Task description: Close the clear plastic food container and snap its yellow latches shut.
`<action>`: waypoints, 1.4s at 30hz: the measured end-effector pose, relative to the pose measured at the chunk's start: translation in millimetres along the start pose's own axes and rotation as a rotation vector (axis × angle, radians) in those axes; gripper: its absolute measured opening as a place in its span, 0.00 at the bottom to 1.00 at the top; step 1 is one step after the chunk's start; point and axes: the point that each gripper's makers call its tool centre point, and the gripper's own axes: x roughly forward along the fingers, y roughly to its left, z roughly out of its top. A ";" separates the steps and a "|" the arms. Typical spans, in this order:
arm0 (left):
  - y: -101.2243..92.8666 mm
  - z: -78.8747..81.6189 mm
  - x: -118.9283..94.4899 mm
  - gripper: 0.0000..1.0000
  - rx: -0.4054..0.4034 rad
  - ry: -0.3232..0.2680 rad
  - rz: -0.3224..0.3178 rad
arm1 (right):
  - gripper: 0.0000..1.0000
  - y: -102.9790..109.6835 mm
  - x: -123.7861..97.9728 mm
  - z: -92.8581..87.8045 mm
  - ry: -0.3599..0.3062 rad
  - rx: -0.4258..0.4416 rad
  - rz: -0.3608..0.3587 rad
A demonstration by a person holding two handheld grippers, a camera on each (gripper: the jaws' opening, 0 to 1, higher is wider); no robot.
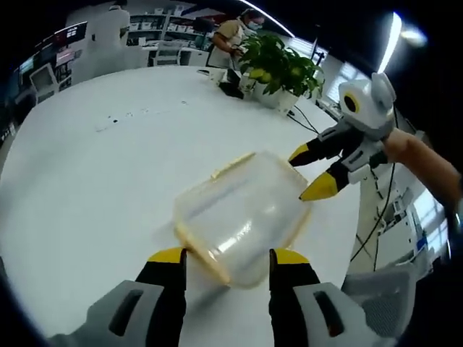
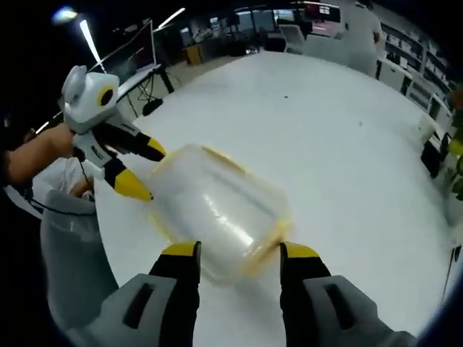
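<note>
Left gripper view: clear plastic container (image 1: 242, 217) with yellow trim lies at frame centre on the white table (image 1: 87, 181), one end between the spread, empty jaws of the left gripper (image 1: 228, 256). The right gripper (image 1: 312, 172) enters from the right, jaws parted at the container's far end. Right gripper view: the container (image 2: 217, 210) sits just above the right gripper (image 2: 239, 253).

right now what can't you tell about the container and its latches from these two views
- Left gripper view: the container is motion-blurred, so whether its lid is seated can't be told.
- Right gripper view: the yellow latches smear into the rim; open or snapped is unclear.
- Both views: whether the left gripper or right gripper touches the container is unclear.
</note>
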 end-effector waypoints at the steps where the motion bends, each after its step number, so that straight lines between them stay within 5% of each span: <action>1: -0.2 0.0 0.2 0.39 -0.001 -0.001 0.001 | 0.40 0.0 -0.1 -0.2 0.002 -0.001 0.001; 17: 3.0 0.2 -4.9 0.30 -0.112 -0.045 -0.005 | 0.37 1.4 5.7 -0.6 -0.002 0.110 -0.011; 42: 2.0 -0.1 0.0 0.31 -0.089 -0.029 0.000 | 0.38 4.0 5.7 1.6 -0.043 0.156 -0.048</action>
